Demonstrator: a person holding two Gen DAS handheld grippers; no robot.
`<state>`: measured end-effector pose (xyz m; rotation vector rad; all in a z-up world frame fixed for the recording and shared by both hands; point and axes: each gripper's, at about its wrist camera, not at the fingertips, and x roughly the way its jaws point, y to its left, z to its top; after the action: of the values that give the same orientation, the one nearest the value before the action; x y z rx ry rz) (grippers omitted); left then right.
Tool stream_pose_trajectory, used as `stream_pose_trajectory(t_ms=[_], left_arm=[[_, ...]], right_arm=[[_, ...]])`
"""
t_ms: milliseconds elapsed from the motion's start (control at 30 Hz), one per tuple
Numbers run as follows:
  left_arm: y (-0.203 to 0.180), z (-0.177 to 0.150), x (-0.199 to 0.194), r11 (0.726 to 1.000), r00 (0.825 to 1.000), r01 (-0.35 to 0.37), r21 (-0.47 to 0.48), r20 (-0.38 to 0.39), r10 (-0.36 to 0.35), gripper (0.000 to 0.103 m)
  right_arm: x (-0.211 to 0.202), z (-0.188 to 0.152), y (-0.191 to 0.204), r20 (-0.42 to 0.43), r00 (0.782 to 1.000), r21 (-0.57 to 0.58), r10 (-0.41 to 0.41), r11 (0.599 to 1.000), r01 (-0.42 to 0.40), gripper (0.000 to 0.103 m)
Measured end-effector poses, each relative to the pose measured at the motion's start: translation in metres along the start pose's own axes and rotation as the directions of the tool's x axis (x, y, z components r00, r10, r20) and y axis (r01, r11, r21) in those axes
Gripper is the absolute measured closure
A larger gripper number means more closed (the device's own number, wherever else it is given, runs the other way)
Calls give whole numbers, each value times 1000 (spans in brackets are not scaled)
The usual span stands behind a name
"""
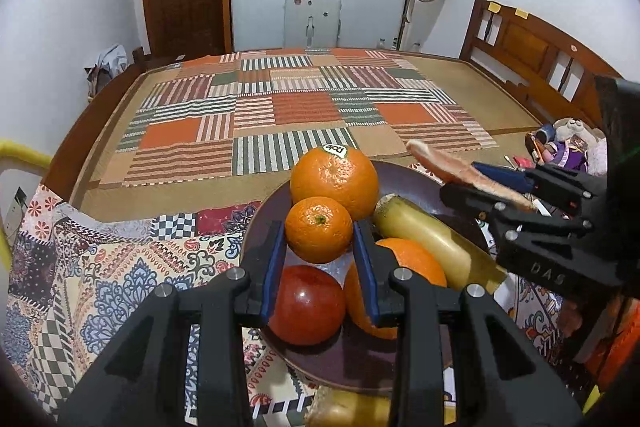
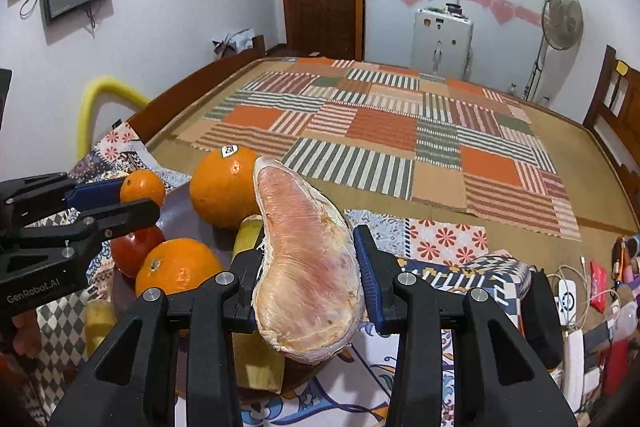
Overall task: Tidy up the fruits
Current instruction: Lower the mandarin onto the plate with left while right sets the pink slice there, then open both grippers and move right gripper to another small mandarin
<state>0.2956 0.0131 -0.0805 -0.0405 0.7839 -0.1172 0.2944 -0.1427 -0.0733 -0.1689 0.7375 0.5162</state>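
Observation:
A dark round plate (image 1: 416, 183) holds a large stickered orange (image 1: 334, 182), another orange (image 1: 416, 259), a red apple (image 1: 307, 303) and a yellow sugarcane piece (image 1: 432, 239). My left gripper (image 1: 319, 247) is shut on a small mandarin (image 1: 318, 229) and holds it above the plate. My right gripper (image 2: 308, 279) is shut on a pink peeled pomelo segment (image 2: 308, 259), held just right of the plate (image 2: 180, 219). The pomelo segment also shows in the left wrist view (image 1: 460, 169).
The plate sits on a patterned cloth (image 1: 120, 267) at the near edge of a bed with a patchwork mat (image 1: 280, 107). Another sugarcane piece (image 1: 348, 407) lies in front of the plate. Clutter and cables (image 2: 580, 287) lie at the right.

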Motion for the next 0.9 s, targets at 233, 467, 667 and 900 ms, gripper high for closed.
stream_pose_trajectory(t_ms=[233,467,667,900], left_arm=[[2,2,11,1000,1000,-7,-9,-21,7,69],[5,2,17,1000,999,-2,-13,-43,1,69],[5,2,17,1000,999,-2,-22,-42,1,54],[4,1,-3,1000,1000,-14,-18,-15,14,54]], right_arm=[[9,2,0,-31,1000,2,7,1000,-7,67],[10,1,1,-35,999,10,16,1000,-16,66],[6,4,1,-25,999,14,32,999,-32,54],[-12,6,5,11,1000,11,27,1000,-27,53]])
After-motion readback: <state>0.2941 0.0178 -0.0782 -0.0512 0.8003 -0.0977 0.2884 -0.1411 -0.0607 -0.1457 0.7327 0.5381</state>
